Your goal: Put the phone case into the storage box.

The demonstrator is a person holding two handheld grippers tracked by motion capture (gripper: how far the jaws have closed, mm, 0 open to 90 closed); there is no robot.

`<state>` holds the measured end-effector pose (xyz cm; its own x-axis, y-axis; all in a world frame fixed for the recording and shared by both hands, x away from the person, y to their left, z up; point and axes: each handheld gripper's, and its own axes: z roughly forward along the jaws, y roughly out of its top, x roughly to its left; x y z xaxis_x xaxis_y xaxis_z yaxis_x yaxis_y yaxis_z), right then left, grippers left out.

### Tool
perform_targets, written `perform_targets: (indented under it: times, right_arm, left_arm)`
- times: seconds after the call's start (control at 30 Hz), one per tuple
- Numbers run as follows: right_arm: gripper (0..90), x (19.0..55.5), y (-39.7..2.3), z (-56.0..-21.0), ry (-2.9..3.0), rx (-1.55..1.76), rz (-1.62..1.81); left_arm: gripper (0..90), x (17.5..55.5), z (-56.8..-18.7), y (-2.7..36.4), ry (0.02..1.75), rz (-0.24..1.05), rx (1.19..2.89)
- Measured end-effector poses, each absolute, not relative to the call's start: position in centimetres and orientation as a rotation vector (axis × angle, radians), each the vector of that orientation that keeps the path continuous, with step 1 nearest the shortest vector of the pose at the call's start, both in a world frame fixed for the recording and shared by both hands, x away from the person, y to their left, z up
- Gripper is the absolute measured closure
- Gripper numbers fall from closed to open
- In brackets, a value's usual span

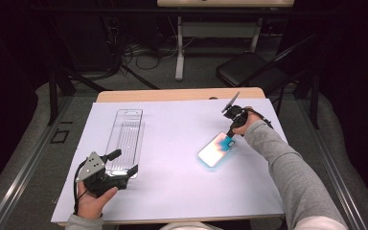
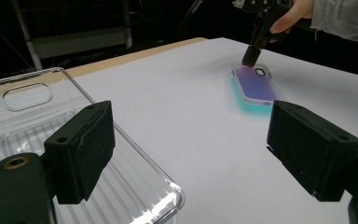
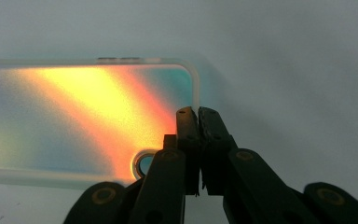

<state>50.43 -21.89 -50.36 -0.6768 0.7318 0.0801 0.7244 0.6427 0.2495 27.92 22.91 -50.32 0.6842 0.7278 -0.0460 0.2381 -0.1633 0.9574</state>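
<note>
A phone case point(image 1: 215, 149) with a rainbow sheen lies flat on the white table top, right of the middle. My right gripper point(image 1: 230, 135) is shut, and its tips rest on the case's far end beside the camera cutout point(image 3: 145, 164). I cannot tell whether the case edge is pinched. The left gripper view has the case point(image 2: 256, 86) far off with the right gripper point(image 2: 251, 59) at its end. A clear plastic tray point(image 1: 124, 136) lies lengthwise at the left. My left gripper point(image 1: 123, 163) is open, astride the tray's near right corner point(image 2: 175, 200), pads apart from it.
The white sheet point(image 1: 172, 191) covers a wooden table whose far edge point(image 1: 172, 94) shows bare. Beyond the table a black chair point(image 1: 249, 69) stands on the floor at the right, with cables point(image 1: 139, 52) and a desk leg point(image 1: 179, 48) behind.
</note>
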Motion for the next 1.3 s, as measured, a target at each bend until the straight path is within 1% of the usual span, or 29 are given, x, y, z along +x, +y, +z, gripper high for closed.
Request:
perform_targets:
  times: [0.33, 0.37, 0.43, 0.47, 0.67, 0.87, 1.0, 1.13, 1.3]
  right_arm:
    - [88.0, 48.6, -21.8, -48.3, 2.812, 1.167, 0.412]
    - [88.0, 48.4, -21.8, -48.2, 2.815, 1.151, 0.418]
    - [88.0, 48.0, -21.7, -47.8, 2.817, 1.14, 0.424]
    - [87.9, 47.8, -21.6, -47.6, 2.82, 1.127, 0.42]
    - [87.9, 46.6, -21.2, -46.6, 2.813, 1.1, 0.434]
    - [88.0, 45.6, -20.7, -45.9, 2.819, 1.053, 0.429]
    - [88.0, 45.0, -20.3, -45.5, 2.809, 1.014, 0.423]
    - [87.9, 44.3, -20.0, -44.9, 2.812, 0.981, 0.417]
    - [87.9, 43.4, -19.4, -44.1, 2.797, 0.925, 0.401]
  left_arm:
    - [15.8, 27.8, -50.1, 22.8, 0.781, 0.504, 1.723]
    - [17.1, 27.7, -50.1, 22.7, 0.774, 0.516, 1.725]
    - [24.9, 27.6, -50.0, 22.6, 0.758, 0.509, 1.725]
    - [25.6, 27.6, -50.0, 22.6, 0.757, 0.503, 1.725]
    - [26.7, 27.6, -50.2, 21.9, 0.756, 0.468, 1.764]
    - [27.5, 27.5, -50.1, 21.5, 0.767, 0.455, 1.768]
    - [29.5, 27.4, -50.0, 21.3, 0.788, 0.456, 1.761]
    - [31.7, 27.4, -49.9, 21.1, 0.795, 0.43, 1.766]
    - [32.2, 27.4, -49.7, 20.7, 0.779, 0.401, 1.765]
